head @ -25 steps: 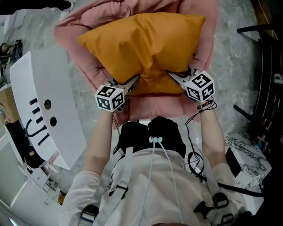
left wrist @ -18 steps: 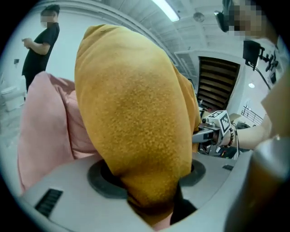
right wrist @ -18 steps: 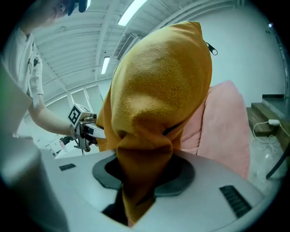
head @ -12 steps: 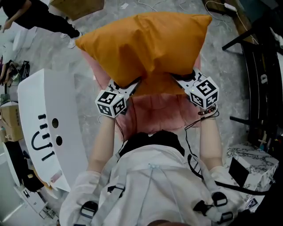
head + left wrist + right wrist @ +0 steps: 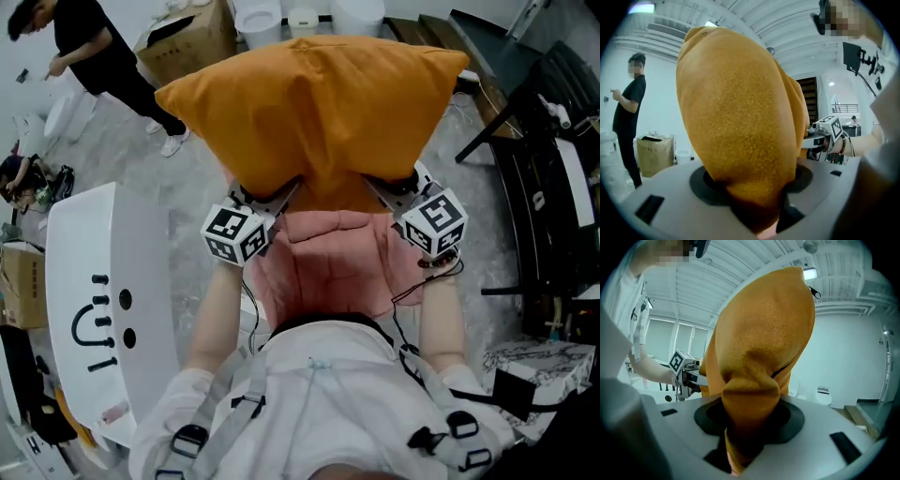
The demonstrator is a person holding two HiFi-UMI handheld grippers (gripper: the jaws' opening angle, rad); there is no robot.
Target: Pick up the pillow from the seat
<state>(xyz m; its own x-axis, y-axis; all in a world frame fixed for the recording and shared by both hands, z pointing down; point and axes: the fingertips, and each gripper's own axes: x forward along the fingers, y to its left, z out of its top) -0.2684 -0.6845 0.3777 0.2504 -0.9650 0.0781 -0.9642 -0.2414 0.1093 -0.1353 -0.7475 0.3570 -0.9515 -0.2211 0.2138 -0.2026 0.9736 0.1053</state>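
One orange pillow aloft; two tools on it: left tool clamped; right tool, jaws opening

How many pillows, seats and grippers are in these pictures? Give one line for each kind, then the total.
pillow: 1
seat: 1
grippers: 2 (left gripper, shut on the pillow; right gripper, jaws opening, pillow between them)
Total: 4

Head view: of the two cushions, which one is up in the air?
The orange pillow: it is lifted clear, while the pink cushion lies below it.
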